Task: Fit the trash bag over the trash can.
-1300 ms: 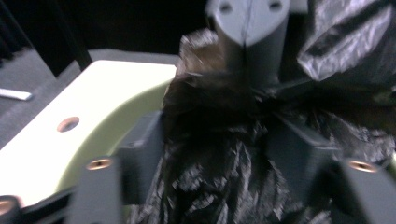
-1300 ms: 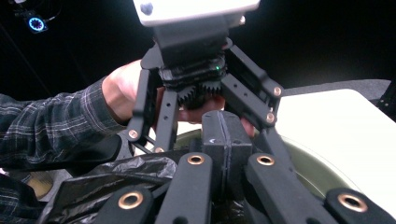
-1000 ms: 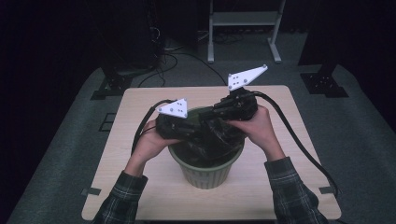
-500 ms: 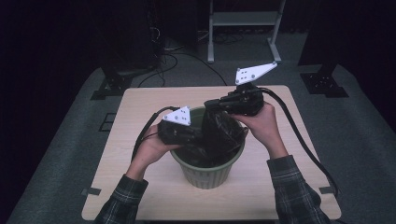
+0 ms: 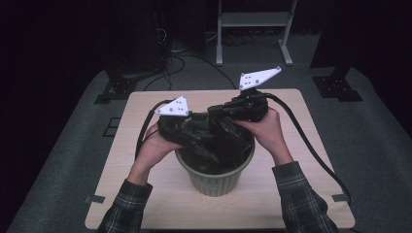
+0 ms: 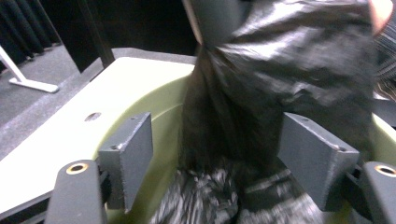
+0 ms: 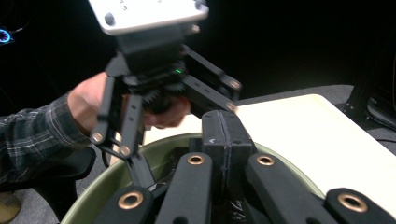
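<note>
Item: black plastic bin liner (image 6: 280, 79), going into a green plastic bin (image 5: 214, 180) that stands near the front middle of the wooden table (image 5: 311, 145).

Location: the liner hangs in the bin's mouth, bunched at the top, with its lower folds crumpled against the inner wall. No edge is turned over the rim yet.

Right gripper (image 7: 226, 140): I hold it above the bin's far side with its 2 jaws pressed flat together. In the left gripper view the liner's gathered top runs up to them, so I judge that this pinch carries the liner, though the film itself is hard to make out between the pads.

Left gripper (image 6: 219, 158): my jaws have just been opening and now stand apart, 1 on each side of the hanging liner, neither pad pressing on it.

Risks, as I judge them:
1. The liner hangs from a single pinch. If the thin film slides out of it, the whole liner drops into the bin and its mouth is lost.
2. My left pads are close to the bin wall. If I close too low, I may catch the rim along with the film and tip the light bin.
3. Pulling both ways on a bunched neck may tear the film.
</note>
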Available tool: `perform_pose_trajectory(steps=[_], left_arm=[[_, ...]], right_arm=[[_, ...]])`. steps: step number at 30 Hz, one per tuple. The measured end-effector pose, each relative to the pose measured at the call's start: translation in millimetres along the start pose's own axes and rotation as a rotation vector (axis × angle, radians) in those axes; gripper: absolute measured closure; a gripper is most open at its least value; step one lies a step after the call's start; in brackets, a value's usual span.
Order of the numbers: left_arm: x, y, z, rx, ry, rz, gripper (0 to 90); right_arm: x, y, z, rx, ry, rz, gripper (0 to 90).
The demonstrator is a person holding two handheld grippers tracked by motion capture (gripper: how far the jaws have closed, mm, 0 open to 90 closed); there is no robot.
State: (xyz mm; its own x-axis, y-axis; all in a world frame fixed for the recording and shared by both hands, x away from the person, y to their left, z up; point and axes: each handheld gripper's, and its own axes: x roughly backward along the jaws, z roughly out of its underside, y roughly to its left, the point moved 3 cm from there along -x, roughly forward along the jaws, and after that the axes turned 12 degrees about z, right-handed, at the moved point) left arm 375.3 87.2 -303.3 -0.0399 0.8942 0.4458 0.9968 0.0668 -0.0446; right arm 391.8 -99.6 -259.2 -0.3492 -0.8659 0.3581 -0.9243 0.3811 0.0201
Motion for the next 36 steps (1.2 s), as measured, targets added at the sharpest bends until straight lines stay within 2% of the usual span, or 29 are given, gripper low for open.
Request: perform_pose_trajectory(steps=[1, 3, 5, 6, 8, 11, 14, 19, 21, 26, 29, 32, 34, 36], left_arm=[[-4.0, -0.8, -1.6, -0.009, 0.000, 0.037, 26.5], [-8.1, -3.9, -2.7, -0.034, 0.015, 0.078, 49.6], [-8.9, -6.1, -2.2, -0.050, 0.041, 0.064, 70.6], [-8.2, -6.3, -1.6, -0.049, 0.043, 0.068, 79.7], [-4.5, -7.0, 1.4, -0.048, 0.040, 0.068, 88.1], [5.6, -5.9, 8.5, -0.046, 0.031, 0.029, 89.1], [14.4, -4.3, 15.2, -0.035, 0.012, 0.005, 89.3], [22.6, -4.9, 19.5, -0.036, 0.007, -0.006, 89.4], [23.9, -4.5, 19.3, -0.038, 0.010, -0.023, 89.5], [25.9, -1.6, 20.1, -0.033, -0.001, -0.035, 89.6], [28.4, 0.1, 19.5, -0.023, -0.018, -0.056, 89.7], [31.9, 3.2, 19.5, -0.013, -0.031, -0.080, 89.8], [33.0, 4.2, 19.7, -0.009, -0.040, -0.078, 89.7], [33.7, 3.1, 20.0, -0.012, -0.038, -0.074, 89.8]], right_arm=[[-0.3, 0.8, -0.1, 0.004, -0.002, -0.002, 89.7], [-0.6, 1.6, 0.3, 0.005, 0.001, -0.003, 89.6], [0.0, 1.5, 1.1, 0.005, 0.011, -0.004, 88.4], [0.8, 1.2, 1.4, 0.005, 0.016, 0.000, 81.7], [4.1, 0.4, 1.2, -0.003, 0.022, 0.010, 68.2], [16.3, -1.9, 2.2, -0.014, 0.009, 0.033, 61.4], [31.3, -5.7, 5.6, -0.031, 0.000, 0.045, 61.3], [47.3, -7.9, 16.8, -0.041, 0.025, 0.059, 59.5], [53.0, -8.3, 21.8, -0.052, 0.027, 0.058, 58.9], [64.6, -1.6, 26.7, -0.050, 0.002, 0.054, 57.7], [58.9, 6.1, 31.4, -0.031, 0.039, 0.045, 58.7], [47.7, 13.1, 37.3, -0.023, 0.068, 0.014, 57.9], [40.4, 16.3, 40.3, -0.015, 0.082, 0.010, 58.4], [34.8, 18.0, 42.0, -0.011, 0.081, 0.007, 71.4]])
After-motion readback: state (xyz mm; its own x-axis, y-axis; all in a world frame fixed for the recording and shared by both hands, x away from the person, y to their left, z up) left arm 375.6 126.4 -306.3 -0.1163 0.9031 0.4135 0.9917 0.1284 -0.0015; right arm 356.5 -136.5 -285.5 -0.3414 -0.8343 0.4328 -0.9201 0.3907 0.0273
